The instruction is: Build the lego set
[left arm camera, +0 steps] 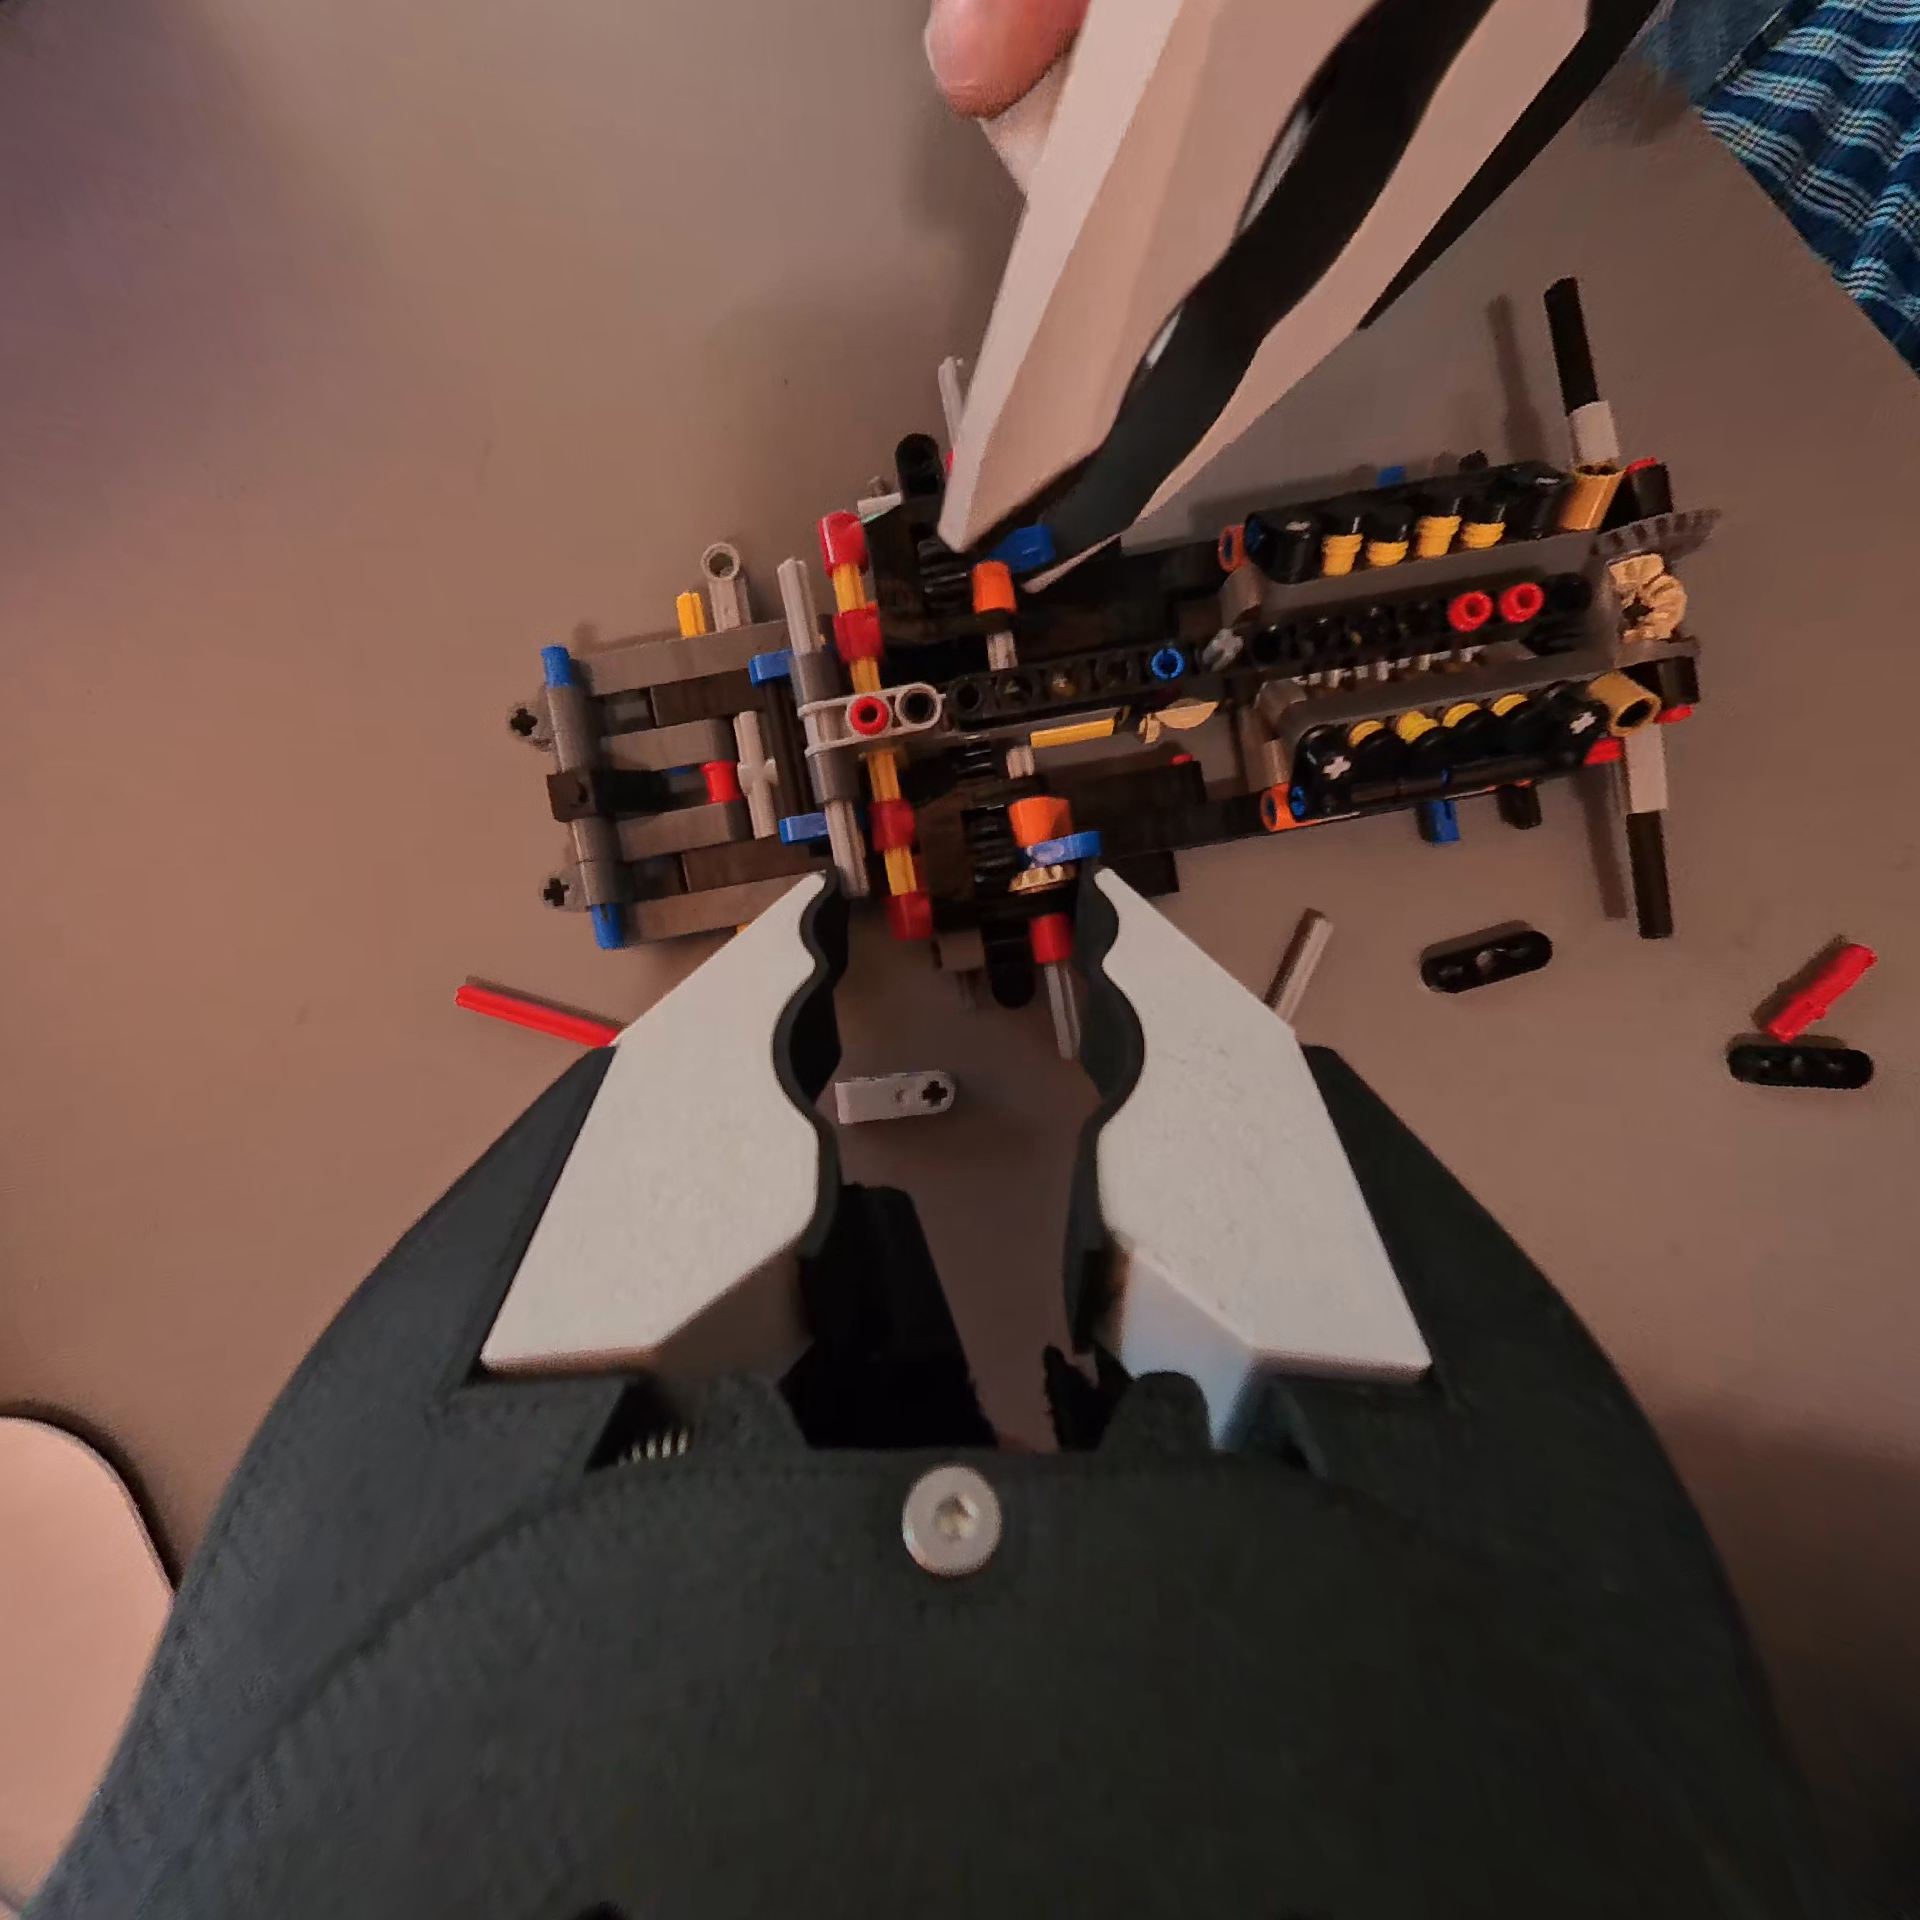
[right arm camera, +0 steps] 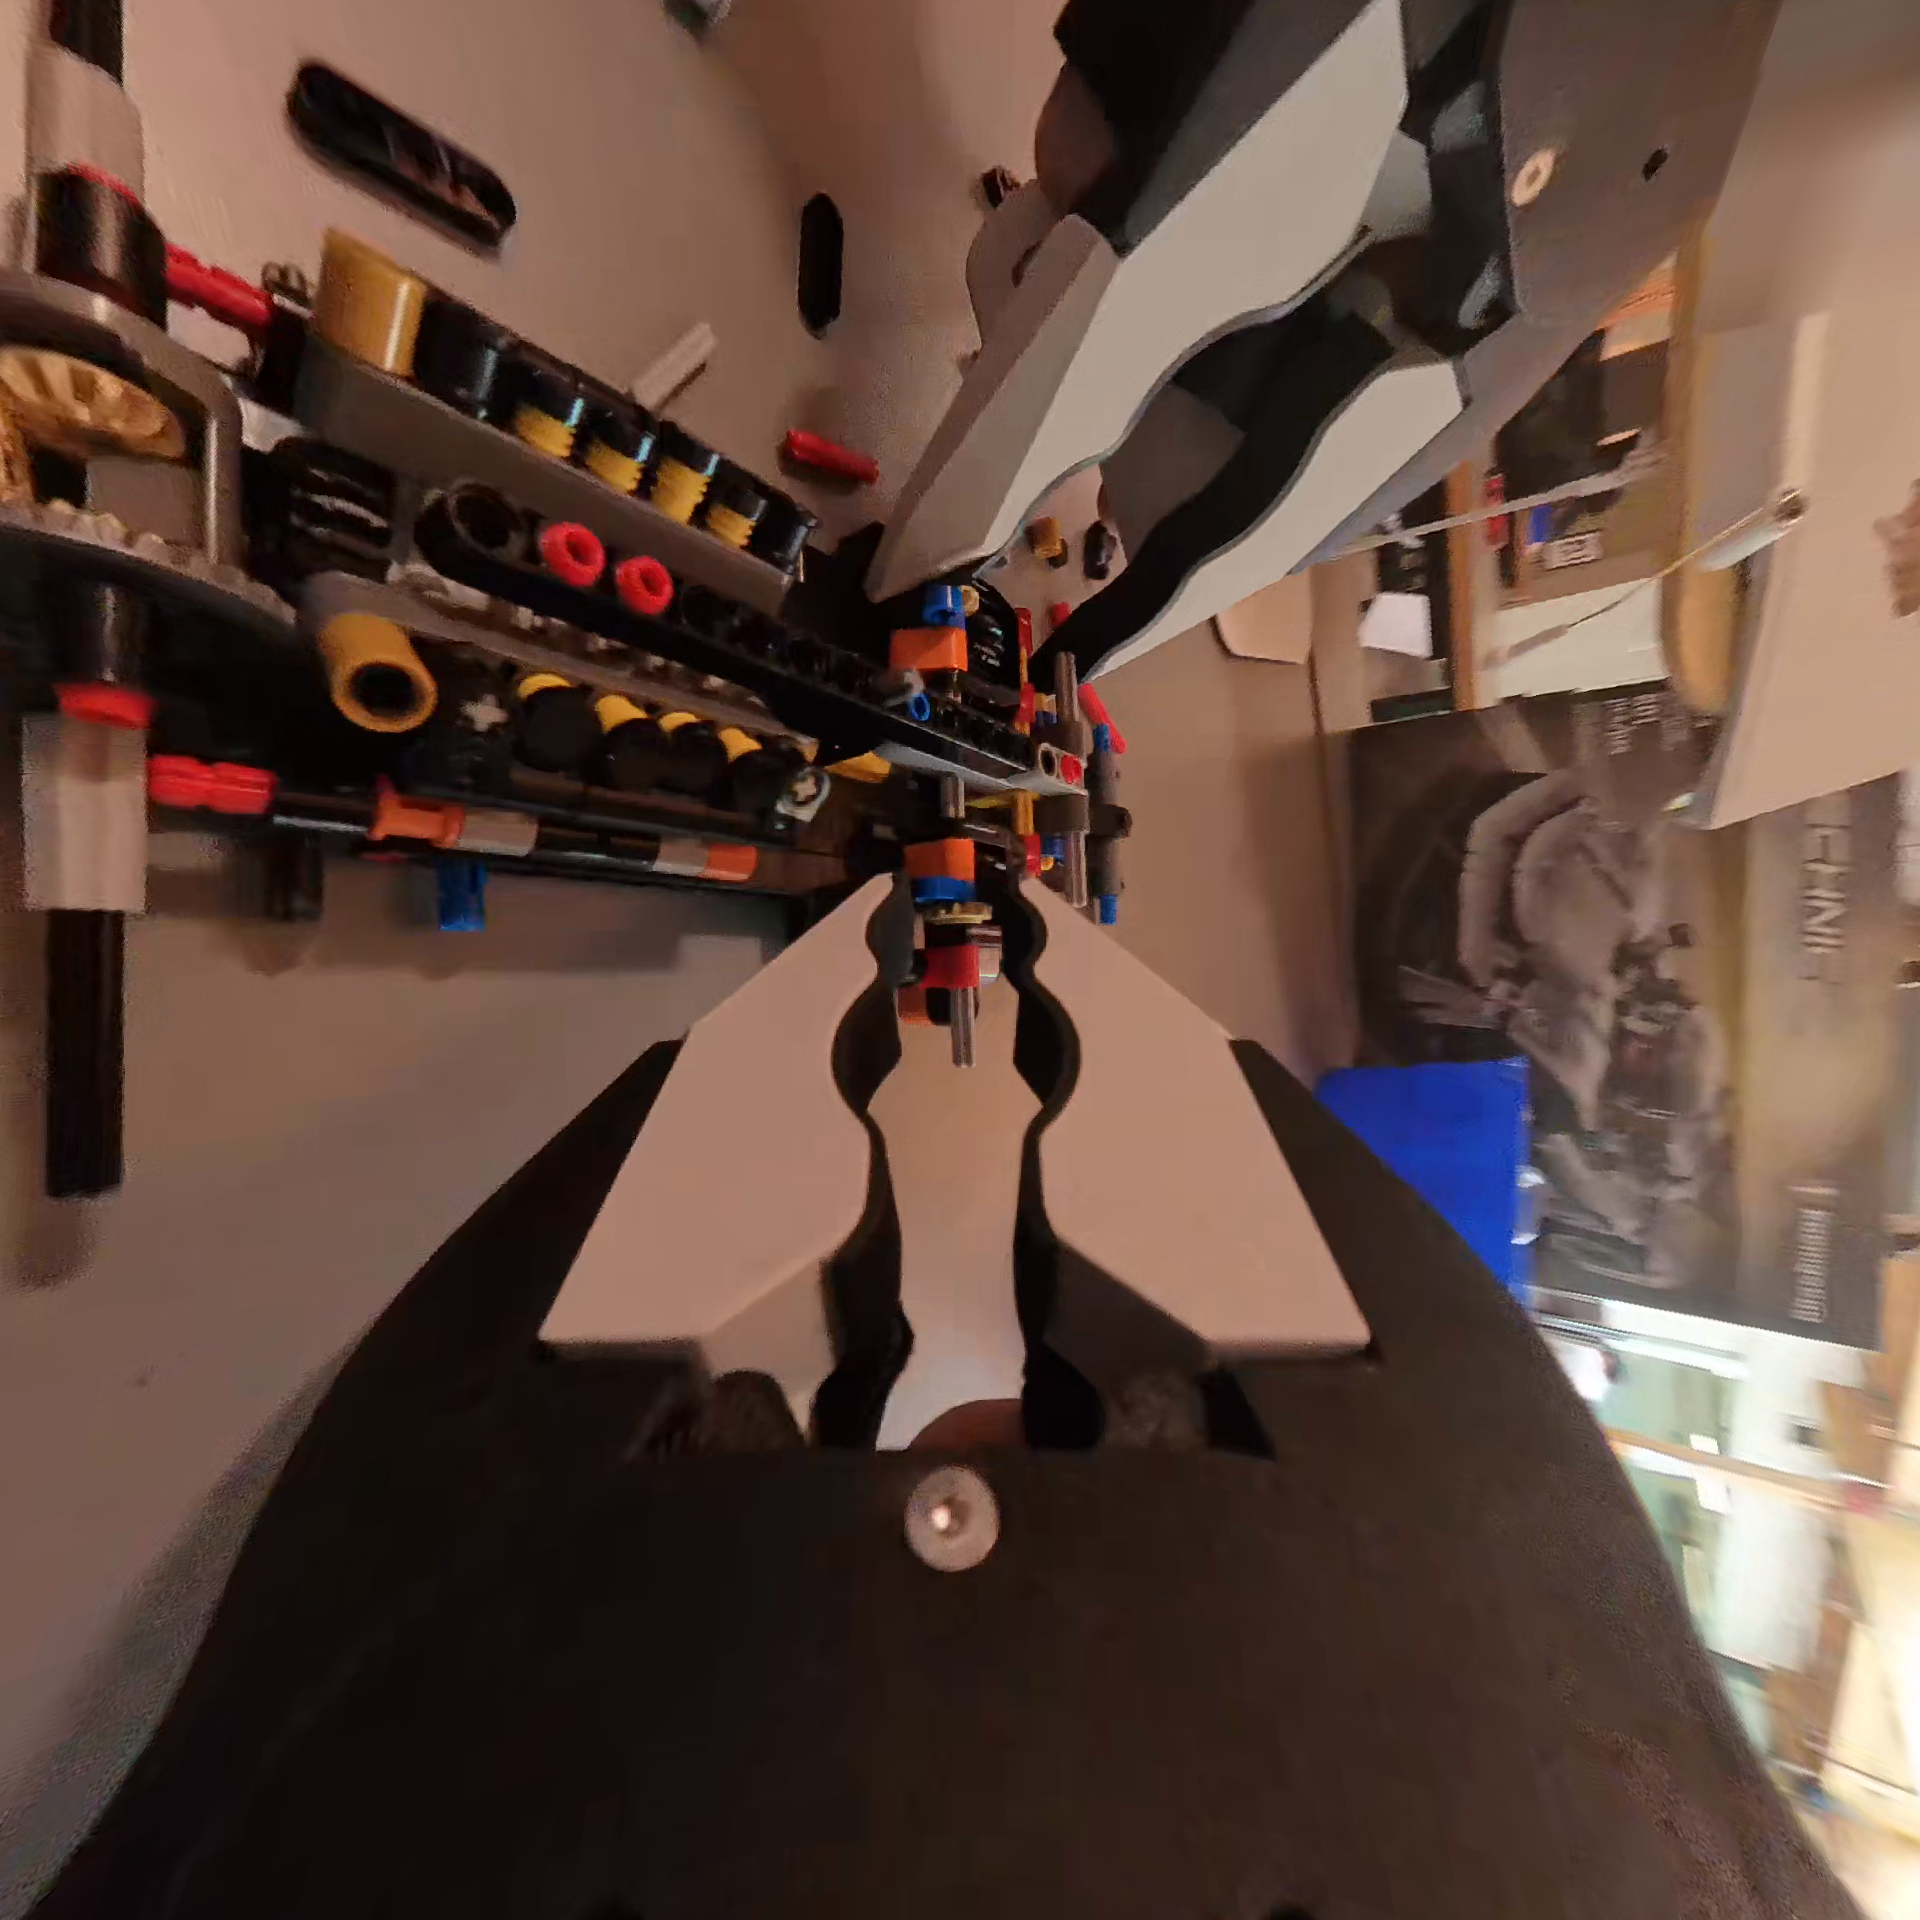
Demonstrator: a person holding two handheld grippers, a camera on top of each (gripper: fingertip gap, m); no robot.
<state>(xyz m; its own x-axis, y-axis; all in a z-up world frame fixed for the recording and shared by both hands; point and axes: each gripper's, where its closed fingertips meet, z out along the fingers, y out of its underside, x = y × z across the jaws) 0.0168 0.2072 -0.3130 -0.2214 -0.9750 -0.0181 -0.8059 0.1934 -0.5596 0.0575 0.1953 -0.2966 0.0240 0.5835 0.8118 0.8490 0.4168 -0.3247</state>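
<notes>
On the tan tabletop [left arm camera: 312, 416] the lego chassis [left arm camera: 1091, 686] lies flat at frame centre. Your left gripper [left arm camera: 961, 904] spreads wide at its 6 o'clock edge, around a protruding grey axle [left arm camera: 1060, 987]. Your right gripper [right arm camera: 945, 935] straddles the opposite axle stack; whether it pinches, you cannot tell. 2 black beams [left arm camera: 1486, 956] lie at 4 o'clock.

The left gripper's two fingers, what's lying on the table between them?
A small grey lego piece with a cross hole lies loose on the table between the left gripper fingers, in the left wrist view.
</notes>
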